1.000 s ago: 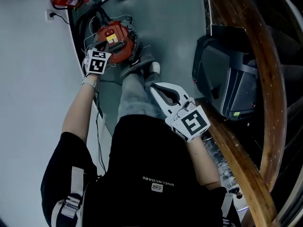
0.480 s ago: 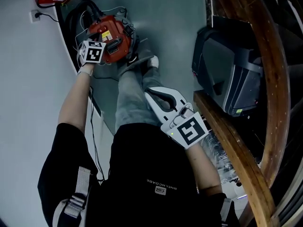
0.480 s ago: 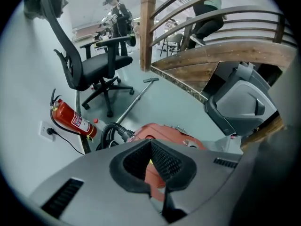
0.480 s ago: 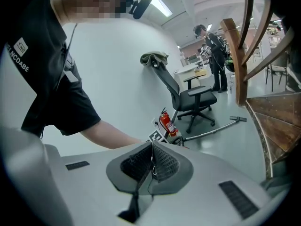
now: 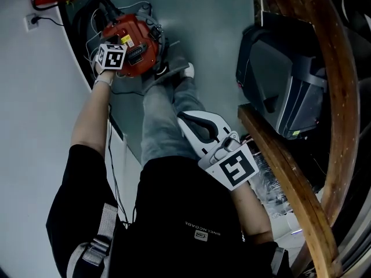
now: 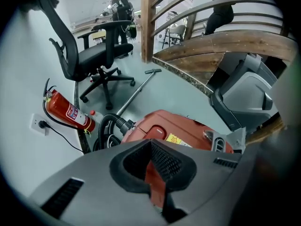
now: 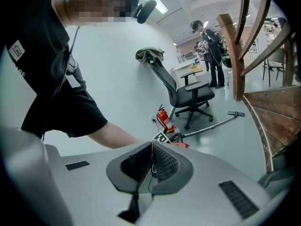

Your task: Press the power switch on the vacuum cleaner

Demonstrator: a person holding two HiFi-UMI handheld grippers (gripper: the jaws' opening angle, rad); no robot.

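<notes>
The red vacuum cleaner [image 5: 138, 36] lies on the grey floor at the top left of the head view, with its black hose [image 5: 98, 13] coiled behind it. My left gripper [image 5: 123, 47] is held out over the near edge of the vacuum, its marker cube uppermost and its tips hidden. In the left gripper view the left gripper [image 6: 151, 144] is shut and empty, just above the red body [image 6: 181, 128], where a rounded red button panel [image 6: 158, 133] shows. My right gripper [image 5: 197, 122] hangs shut and empty beside the person's leg.
A fire extinguisher [image 6: 66, 110] and a wall socket [image 6: 39, 124] are to the left of the vacuum. Beyond it lie the wand [image 6: 136, 91] and an office chair [image 6: 96, 55]. A grey machine [image 5: 284, 88] and a curved wooden rail [image 5: 293, 196] are on the right.
My left gripper has reached further out and now sits over the vacuum's near edge. The right gripper has stayed shut by the leg, shifting only slightly.
</notes>
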